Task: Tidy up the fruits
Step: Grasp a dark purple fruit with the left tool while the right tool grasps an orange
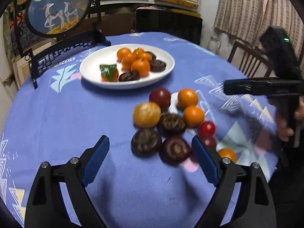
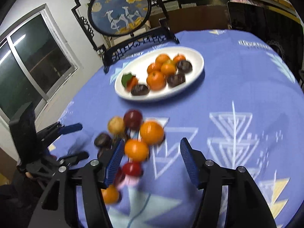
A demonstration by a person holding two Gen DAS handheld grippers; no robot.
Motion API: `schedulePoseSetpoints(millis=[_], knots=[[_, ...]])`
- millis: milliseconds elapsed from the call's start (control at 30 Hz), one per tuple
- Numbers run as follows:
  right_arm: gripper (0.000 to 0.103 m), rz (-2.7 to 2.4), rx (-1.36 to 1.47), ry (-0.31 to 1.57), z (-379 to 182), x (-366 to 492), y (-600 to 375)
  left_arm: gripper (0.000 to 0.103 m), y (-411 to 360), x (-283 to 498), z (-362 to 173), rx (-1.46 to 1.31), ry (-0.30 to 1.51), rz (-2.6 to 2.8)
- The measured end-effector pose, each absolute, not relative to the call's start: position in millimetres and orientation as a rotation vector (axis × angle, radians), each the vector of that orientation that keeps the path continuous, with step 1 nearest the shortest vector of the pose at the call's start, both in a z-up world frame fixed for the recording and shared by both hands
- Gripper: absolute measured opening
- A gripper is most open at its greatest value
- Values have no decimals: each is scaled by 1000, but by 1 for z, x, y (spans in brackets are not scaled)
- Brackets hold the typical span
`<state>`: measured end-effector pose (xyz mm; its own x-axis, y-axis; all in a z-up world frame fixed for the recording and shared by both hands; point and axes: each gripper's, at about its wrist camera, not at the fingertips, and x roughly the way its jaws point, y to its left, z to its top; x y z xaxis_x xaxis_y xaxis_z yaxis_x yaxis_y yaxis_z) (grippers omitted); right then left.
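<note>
A pile of loose fruit lies on the blue tablecloth: oranges, dark purple fruits, a dark red one and small red ones. My left gripper is open just above the pile's near side, with two dark fruits lying between its blue pads, untouched. My right gripper is open over the same pile; an orange lies just inside its left pad, not pinched. Farther back, a white oval plate holds several oranges, dark fruits and one leafy fruit.
A round painted screen on a black stand rises behind the plate at the table's far left. A hand grips the right tool's handle at the right edge. A wooden chair stands beyond the table; a window is at left.
</note>
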<state>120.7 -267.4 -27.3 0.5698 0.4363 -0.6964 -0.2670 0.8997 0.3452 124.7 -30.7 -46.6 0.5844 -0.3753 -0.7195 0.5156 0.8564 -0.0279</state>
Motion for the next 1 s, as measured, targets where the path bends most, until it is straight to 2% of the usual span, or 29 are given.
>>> schedulePoseSetpoints(millis=[167, 467, 500, 533, 900, 967, 1000], knots=[[62, 413, 213, 889, -38, 101, -265, 56, -20, 146, -66, 66, 898, -506], [62, 450, 197, 894, -36, 93, -257, 54, -21, 164, -78, -17, 969, -542], [62, 459, 185, 895, -36, 92, -253, 52, -21, 162, -79, -16, 962, -541], [62, 466, 175, 895, -36, 90, -250, 41, -21, 162, -78, -22, 962, -550], [61, 594, -84, 939, -49, 61, -188, 41, -3, 139, -49, -81, 850, -534], [56, 579, -96, 945, -54, 63, -182, 41, -4, 137, -46, -78, 846, -536], [41, 579, -97, 955, -57, 64, -181, 41, -4, 137, -45, -77, 847, -535]])
